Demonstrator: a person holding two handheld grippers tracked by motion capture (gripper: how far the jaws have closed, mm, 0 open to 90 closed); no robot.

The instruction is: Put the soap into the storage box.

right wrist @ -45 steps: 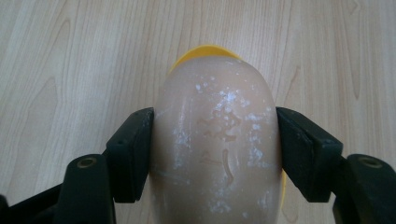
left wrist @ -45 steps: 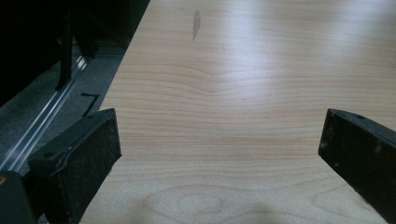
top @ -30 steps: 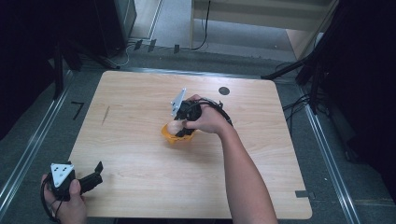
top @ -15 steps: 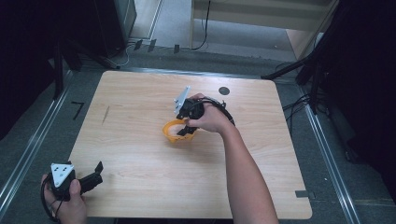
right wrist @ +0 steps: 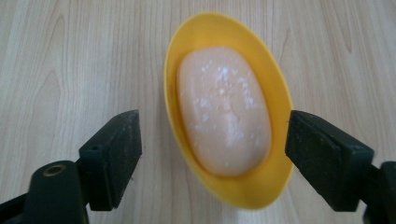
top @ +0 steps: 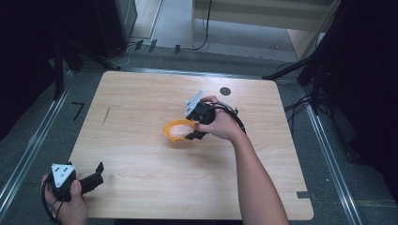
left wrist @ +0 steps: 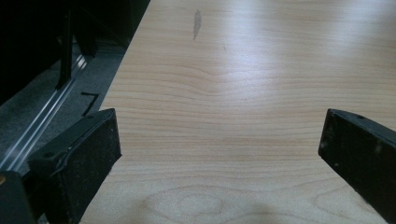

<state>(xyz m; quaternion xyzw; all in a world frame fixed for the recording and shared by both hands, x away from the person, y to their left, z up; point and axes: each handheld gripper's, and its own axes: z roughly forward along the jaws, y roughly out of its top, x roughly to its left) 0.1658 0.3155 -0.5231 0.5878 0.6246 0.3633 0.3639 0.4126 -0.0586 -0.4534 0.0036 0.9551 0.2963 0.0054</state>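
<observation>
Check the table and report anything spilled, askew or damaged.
Nothing stands out. The yellow dish sits flat on the table, the pale soap lying inside it. A dark streak marks the wood.

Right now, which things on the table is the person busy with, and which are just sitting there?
Busy with:
- yellow dish
- pale soap bar lying in it
- right gripper, jaws just opened, apart around the dish

Just sitting there:
- left gripper, open at the table's near corner
- round black spot on the table

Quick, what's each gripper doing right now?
Left gripper: open, holding nothing.
Right gripper: just opened, jaws either side of the yellow dish, not pressing it.
</observation>
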